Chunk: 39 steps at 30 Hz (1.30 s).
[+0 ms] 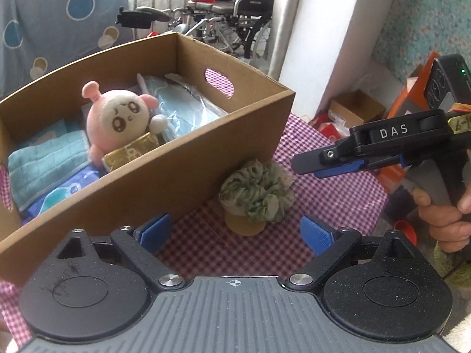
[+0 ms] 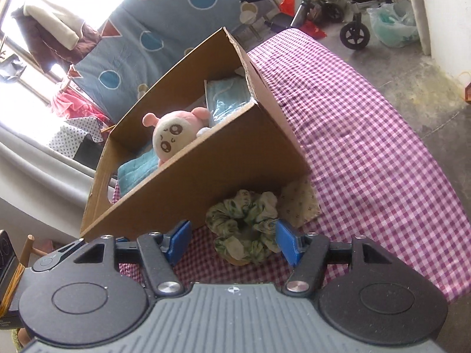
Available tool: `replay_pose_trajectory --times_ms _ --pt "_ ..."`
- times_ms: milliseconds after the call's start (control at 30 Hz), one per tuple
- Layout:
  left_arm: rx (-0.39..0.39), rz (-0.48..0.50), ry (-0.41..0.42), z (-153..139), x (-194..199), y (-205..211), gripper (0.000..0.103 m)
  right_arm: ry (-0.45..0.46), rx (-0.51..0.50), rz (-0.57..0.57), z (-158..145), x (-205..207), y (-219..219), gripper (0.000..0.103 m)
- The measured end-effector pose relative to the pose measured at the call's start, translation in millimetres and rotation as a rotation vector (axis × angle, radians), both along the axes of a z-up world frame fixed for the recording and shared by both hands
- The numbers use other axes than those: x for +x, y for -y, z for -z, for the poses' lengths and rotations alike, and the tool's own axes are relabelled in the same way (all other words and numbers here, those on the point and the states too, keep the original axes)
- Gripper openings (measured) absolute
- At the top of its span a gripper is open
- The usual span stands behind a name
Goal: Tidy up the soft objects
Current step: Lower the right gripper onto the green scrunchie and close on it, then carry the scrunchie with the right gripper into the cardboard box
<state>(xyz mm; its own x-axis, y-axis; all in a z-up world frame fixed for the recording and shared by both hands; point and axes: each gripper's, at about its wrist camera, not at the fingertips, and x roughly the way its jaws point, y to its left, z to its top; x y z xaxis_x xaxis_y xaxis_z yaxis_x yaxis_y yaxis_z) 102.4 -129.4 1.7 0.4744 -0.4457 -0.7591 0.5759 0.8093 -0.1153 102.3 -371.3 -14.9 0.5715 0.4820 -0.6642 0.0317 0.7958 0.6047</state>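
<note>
The right claw [image 2: 232, 242] is held open, its blue pads [image 2: 287, 242] on either side of the green scrunchie [image 2: 247, 225] without visibly pressing it; nothing is gripped. The left claw [image 1: 235, 232] is spread wide and empty, short of the same scrunchie [image 1: 257, 192]. The scrunchie lies on the checked cloth [image 2: 368, 153], against the outside wall of the cardboard box [image 2: 206, 176] and partly on a small patterned pouch [image 2: 297, 203]. If the pads are closed too low, the pouch or cloth may be pinched too.
</note>
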Motion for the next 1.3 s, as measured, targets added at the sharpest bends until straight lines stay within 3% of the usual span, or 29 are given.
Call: replay_pose_trajectory --times_ms 133,300,433,500,600,767,1000,1300 --pt "0.045 0.036 -0.01 13.8 14.8 25.7 0.083 0.019 -0.01 -0.029 15.6 5.2 -3.3 0.064" --pt "0.083 0.067 -0.023 29.4 26.5 45.9 0.078 0.033 -0.116 -0.083 30.0 23.0 -17.6 0.059" --pt "0.095 0.072 -0.05 39.0 34.3 53.6 0.061 0.025 -0.119 -0.116 42.7 34.7 -21.0 0.045" --pt "0.086 0.066 -0.05 39.2 35.1 53.3 0.055 0.036 -0.11 -0.119 44.1 34.7 -21.0 0.03" --pt "0.069 0.06 -0.049 37.5 33.5 50.8 0.045 0.071 -0.121 -0.121 39.4 29.1 -20.9 0.017" --pt "0.051 0.073 -0.024 30.9 24.8 49.4 0.024 0.122 -0.152 -0.116 26.2 15.7 -23.6 0.012" --pt "-0.027 0.08 0.026 6.9 3.1 35.0 0.017 0.216 -0.181 -0.128 -9.7 -8.0 -32.8 0.011" --pt "-0.134 0.054 0.117 -42.3 -7.9 8.5 0.016 0.364 -0.212 -0.163 -67.8 -24.5 -48.2 0.01"
